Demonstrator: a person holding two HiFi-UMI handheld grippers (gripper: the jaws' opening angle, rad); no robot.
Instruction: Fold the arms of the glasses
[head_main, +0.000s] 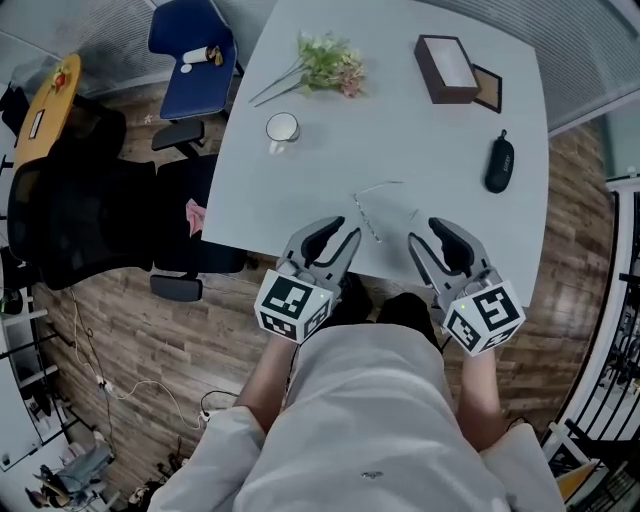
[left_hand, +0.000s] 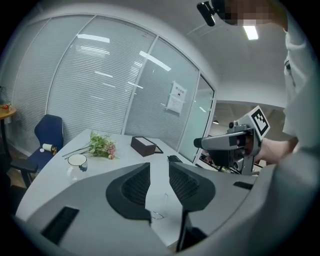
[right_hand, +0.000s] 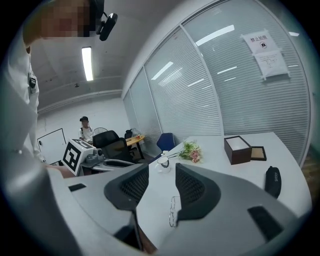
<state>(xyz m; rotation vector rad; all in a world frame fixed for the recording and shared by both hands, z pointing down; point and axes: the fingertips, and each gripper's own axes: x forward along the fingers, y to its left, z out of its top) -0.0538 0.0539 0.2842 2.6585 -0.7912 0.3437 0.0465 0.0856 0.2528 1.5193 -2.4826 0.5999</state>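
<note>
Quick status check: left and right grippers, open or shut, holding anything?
Left gripper: open, empty.
Right gripper: open, empty; the glasses are not gripped.

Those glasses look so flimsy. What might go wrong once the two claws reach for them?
The glasses lie near the front edge of the table, so a nudge from the open left gripper or right gripper might slide them off. Their wire frame looks thin against the broad jaws; a firm squeeze might bend an arm instead of folding it.
</note>
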